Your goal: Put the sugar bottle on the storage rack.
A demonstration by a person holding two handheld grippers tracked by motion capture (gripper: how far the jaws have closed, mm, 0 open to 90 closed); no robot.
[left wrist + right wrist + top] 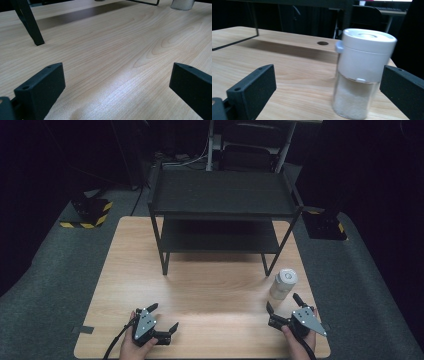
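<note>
While no writing is readable on the jar, it stands just beyond the right gripper; both grippers' jaws gape, the left gripper over bare table.

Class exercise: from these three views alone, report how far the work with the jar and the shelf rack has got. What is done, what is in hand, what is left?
Done: nothing visible; the shelf rack is bare and the jar stands on the table. In hand: the right gripper, jaws open, sits just short of the jar without touching it. The left gripper rests open over bare wood. Left: probably grasping and moving the jar, perhaps onto the rack.
</note>
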